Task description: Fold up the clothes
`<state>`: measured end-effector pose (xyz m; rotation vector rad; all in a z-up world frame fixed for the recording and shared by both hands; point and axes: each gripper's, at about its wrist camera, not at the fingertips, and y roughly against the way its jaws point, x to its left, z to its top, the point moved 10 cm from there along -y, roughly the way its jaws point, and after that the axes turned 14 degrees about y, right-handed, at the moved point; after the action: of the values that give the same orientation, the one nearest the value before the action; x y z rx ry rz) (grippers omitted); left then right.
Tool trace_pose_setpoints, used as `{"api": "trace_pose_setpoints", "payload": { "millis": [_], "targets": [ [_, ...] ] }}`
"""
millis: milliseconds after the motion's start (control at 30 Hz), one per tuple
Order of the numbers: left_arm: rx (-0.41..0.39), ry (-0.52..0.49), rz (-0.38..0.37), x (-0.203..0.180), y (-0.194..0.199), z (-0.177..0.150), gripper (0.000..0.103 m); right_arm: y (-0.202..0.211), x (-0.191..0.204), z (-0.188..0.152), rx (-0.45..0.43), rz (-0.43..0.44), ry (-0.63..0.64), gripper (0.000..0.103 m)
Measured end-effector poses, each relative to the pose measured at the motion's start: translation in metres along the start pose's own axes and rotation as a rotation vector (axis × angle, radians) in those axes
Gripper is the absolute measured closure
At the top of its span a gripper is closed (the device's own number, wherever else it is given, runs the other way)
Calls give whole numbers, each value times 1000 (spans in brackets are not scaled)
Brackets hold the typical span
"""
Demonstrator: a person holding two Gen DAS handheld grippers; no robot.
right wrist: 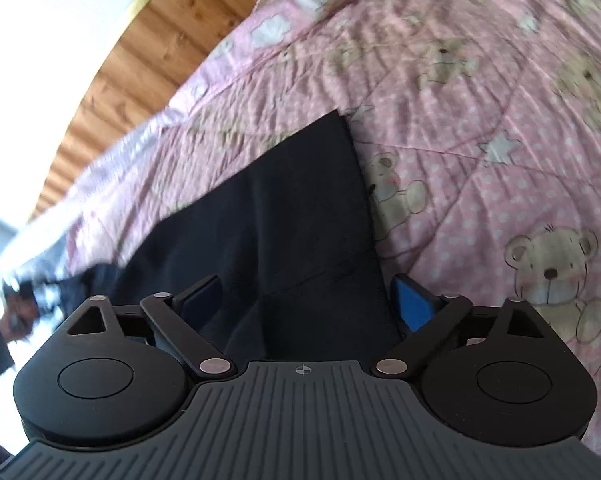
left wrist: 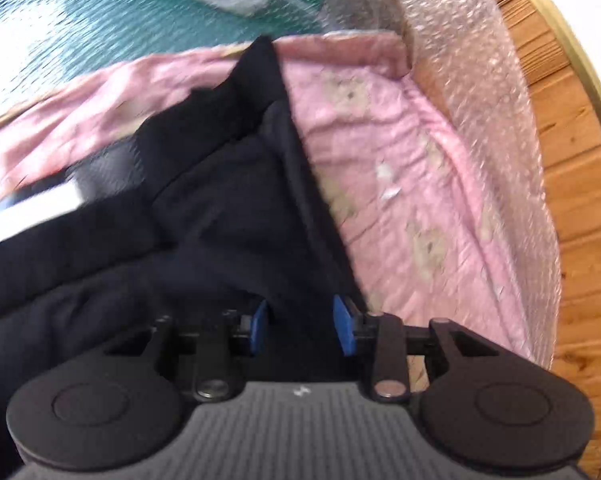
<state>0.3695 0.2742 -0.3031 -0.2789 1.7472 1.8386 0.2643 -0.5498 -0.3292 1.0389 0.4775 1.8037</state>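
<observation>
A black garment [left wrist: 220, 208] lies rumpled on a pink quilt [left wrist: 400, 184] printed with teddy bears. In the left wrist view my left gripper [left wrist: 302, 325] is low over the garment's right edge. Its blue pads [left wrist: 344, 326] stand a little apart, with dark cloth running between them and no visible pinch. In the right wrist view a flat, folded part of the garment [right wrist: 300, 208] stretches ahead on the quilt [right wrist: 480, 120]. My right gripper [right wrist: 308, 300] is wide open over its near end, with one blue pad [right wrist: 414, 304] just past the cloth's right edge.
Bubble-wrap sheeting [left wrist: 480, 80] borders the quilt, with wooden floor [left wrist: 572, 200] beyond it. A teal textured surface [left wrist: 100, 12] lies past the quilt's far side. A blurred black-and-white shape [left wrist: 36, 212] sits on the garment's left. At the left edge are a blurred hand and sleeve [right wrist: 16, 312].
</observation>
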Motion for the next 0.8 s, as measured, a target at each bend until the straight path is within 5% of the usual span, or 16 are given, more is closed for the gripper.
{"api": "trace_pose_setpoints", "payload": {
  "millis": [233, 333, 567, 800],
  "targets": [
    [-42, -123, -120, -85, -2, 36, 68, 0, 1, 0, 5, -14, 1, 9],
    [-37, -175, -113, -92, 5, 32, 67, 2, -3, 0, -26, -3, -51, 9],
    [-2, -210, -19, -51, 8, -3, 68, 6, -21, 1, -115, 53, -210, 19],
    [108, -322, -65, -58, 14, -74, 68, 6, -14, -2, 2, 77, -105, 40]
  ]
}}
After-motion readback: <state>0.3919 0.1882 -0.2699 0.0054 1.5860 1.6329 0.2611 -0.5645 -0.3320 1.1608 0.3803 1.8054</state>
